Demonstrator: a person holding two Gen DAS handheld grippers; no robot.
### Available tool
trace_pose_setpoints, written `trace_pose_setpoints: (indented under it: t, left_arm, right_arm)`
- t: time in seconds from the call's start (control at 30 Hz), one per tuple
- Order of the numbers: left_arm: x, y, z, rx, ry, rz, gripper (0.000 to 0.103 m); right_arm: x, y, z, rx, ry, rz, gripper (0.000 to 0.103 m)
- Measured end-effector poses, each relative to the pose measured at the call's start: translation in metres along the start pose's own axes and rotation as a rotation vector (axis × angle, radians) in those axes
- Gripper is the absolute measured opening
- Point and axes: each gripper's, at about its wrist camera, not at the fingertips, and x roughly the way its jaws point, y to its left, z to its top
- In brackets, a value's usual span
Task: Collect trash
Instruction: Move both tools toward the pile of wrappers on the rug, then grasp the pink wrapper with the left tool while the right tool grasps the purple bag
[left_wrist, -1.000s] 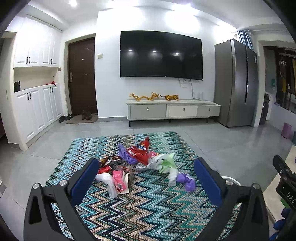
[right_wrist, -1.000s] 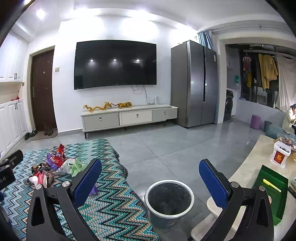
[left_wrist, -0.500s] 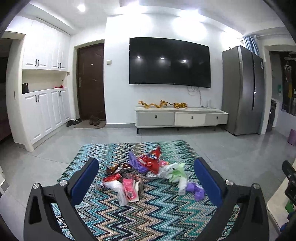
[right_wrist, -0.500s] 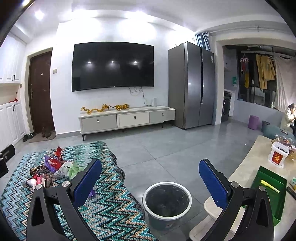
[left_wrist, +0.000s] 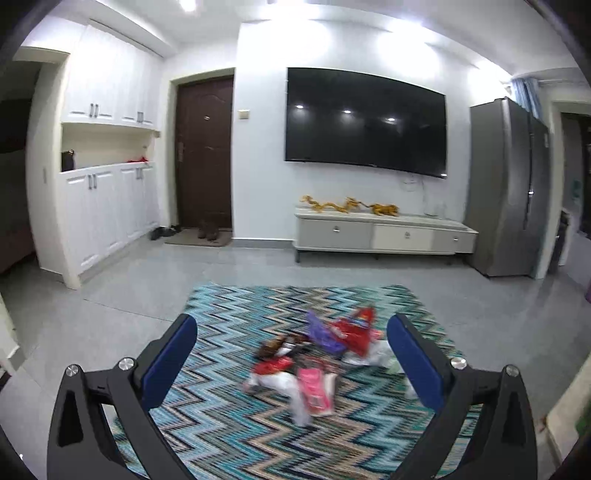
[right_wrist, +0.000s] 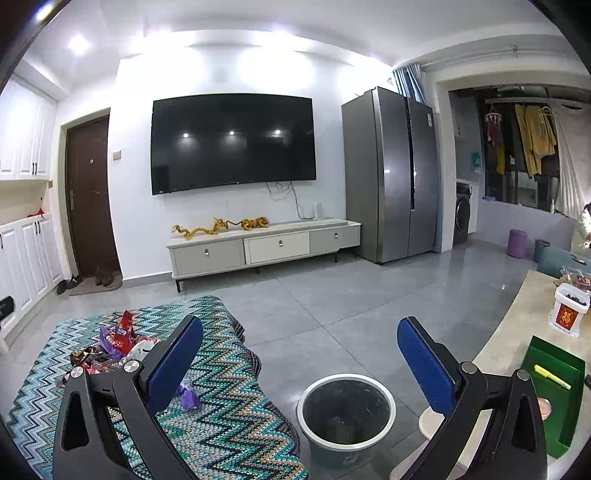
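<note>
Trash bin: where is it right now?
In the right wrist view, the trash bin stands on the grey floor just right of the zigzag rug, below the open right claw.

Both the left gripper (left_wrist: 291, 354) and right gripper (right_wrist: 299, 360) have black angular frames, silver round screws and flat blue pads (left_wrist: 168, 360) inside

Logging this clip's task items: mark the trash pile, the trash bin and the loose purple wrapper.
trash pile (left_wrist: 314, 358): left wrist view, middle of the wrappers.
trash bin (right_wrist: 346, 439): right wrist view, pale front rim.
purple wrapper (right_wrist: 189, 397): right wrist view, its crumpled middle.
</note>
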Motion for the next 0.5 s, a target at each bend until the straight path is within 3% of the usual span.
trace_pose_setpoints:
  t: [0.07,0.17,0.33,0.5]
  left_arm:
    - [0.006,0.010,0.001,0.003,0.001,0.028,0.103]
    - [0.021,0.027,-0.004,-0.004,0.035,0.036,0.103]
    - [0.057,0.041,-0.033,0.013,0.170,-0.018,0.102]
    - [0.105,0.034,-0.074,0.050,0.339,-0.047,0.082]
  right_arm:
    - [0.008,0.001,0.000,-0.004,0.026,0.017,0.103]
    - [0.030,0.007,-0.004,-0.007,0.096,0.111,0.103]
    - [0.070,0.029,-0.021,-0.029,0.216,0.271,0.101]
    - [0.115,0.066,-0.045,-0.089,0.350,0.394,0.085]
